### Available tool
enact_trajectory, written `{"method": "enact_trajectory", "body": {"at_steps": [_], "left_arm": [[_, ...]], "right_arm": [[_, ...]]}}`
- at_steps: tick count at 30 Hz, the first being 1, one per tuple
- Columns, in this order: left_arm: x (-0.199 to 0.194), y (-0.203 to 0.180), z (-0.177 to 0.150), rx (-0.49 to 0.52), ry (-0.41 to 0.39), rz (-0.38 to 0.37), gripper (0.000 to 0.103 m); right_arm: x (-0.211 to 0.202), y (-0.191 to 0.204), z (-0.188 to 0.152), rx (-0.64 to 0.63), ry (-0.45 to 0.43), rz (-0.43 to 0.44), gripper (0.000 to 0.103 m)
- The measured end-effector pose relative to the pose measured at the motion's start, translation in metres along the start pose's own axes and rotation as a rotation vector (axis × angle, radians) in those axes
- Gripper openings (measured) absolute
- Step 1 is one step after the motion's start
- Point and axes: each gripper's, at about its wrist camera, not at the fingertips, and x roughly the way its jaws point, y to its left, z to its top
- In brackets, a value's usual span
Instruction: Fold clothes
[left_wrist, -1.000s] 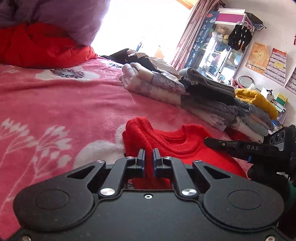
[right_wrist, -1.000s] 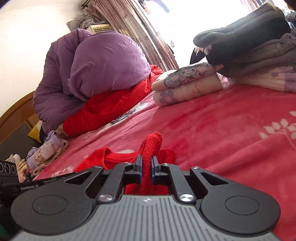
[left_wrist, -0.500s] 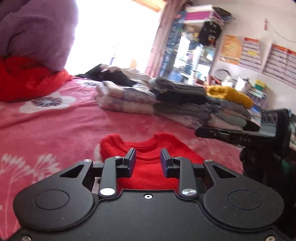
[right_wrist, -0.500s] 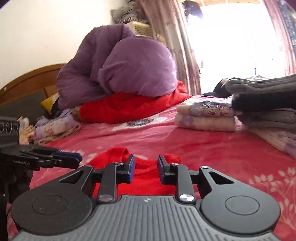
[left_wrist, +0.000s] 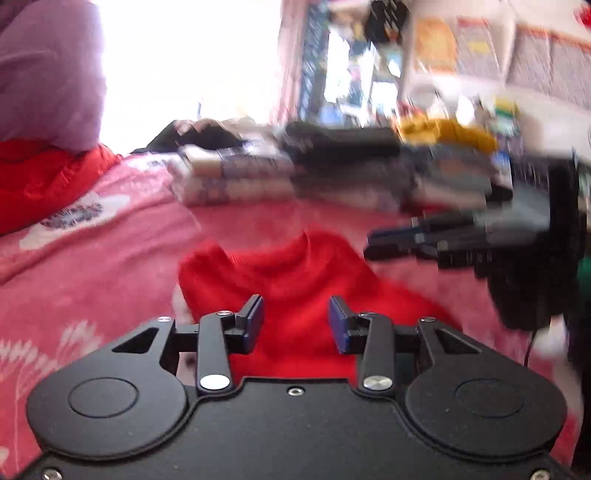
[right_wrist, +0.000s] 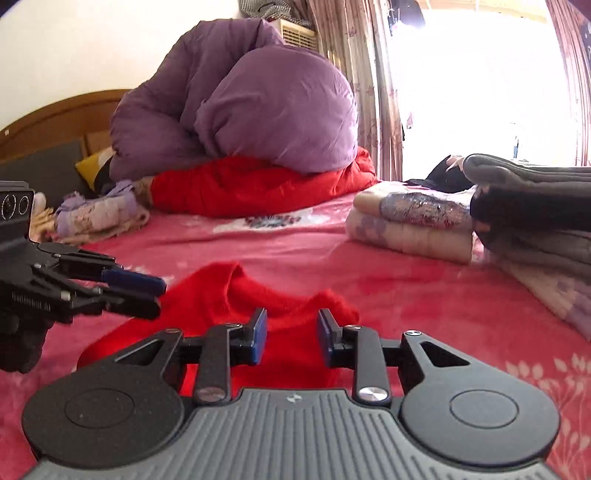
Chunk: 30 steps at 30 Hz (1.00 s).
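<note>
Both tools (left_wrist: 295, 323) off sweater (left_wrist: 295, 273) now

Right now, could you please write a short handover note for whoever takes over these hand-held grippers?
Left hand-held gripper: open, holding nothing, just above the red sweater.
Right hand-held gripper: open, holding nothing, over the same sweater.
Sweater lies on the pink blanket, partly bunched, neckline away from the grippers.
Folded clothes are stacked on the blanket beyond it.
Left: finish folding the sweater and add it to the stack.
</note>
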Motion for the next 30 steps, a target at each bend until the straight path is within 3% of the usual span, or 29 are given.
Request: {"method": "enact_trajectory", "body": {"at_steps": [5,9,11,15,19,23,26,30], "left_arm": [[0.024,0.014,0.006,-0.003,-0.006,0.042,0.04],[0.051,0.019,-0.012,-0.014,0.14,0.113,0.049],[0.053,0.019,-0.017,-0.015,0.135,0.131,0.05],[0.03,0.011,-0.008,-0.001,0.063,0.133,0.049],[-0.01,-0.016,0.001,0.044,-0.003,0.067,0.049],[-0.022,-0.038,-0.016,0.062,0.065,0.05,0.049],[-0.012,-0.049,-0.039,0.085,0.179,0.08,0.05],[-0.004,-0.051,-0.052,0.09,0.174,0.112,0.052]], "right_arm": [[0.03,-0.006,0.001,-0.005,0.017,-0.018,0.031],[0.059,-0.019,-0.012,0.072,0.123,-0.006,0.036],[0.065,-0.025,-0.015,0.127,0.13,0.011,0.036],[0.039,-0.016,-0.005,0.08,0.08,-0.021,0.036],[-0.011,0.002,-0.003,0.05,0.016,0.005,0.036],[-0.045,0.033,-0.019,0.024,0.024,0.026,0.035],[-0.028,0.036,-0.052,0.073,0.162,0.014,0.035],[-0.024,0.037,-0.056,0.067,0.157,-0.004,0.035]]}}
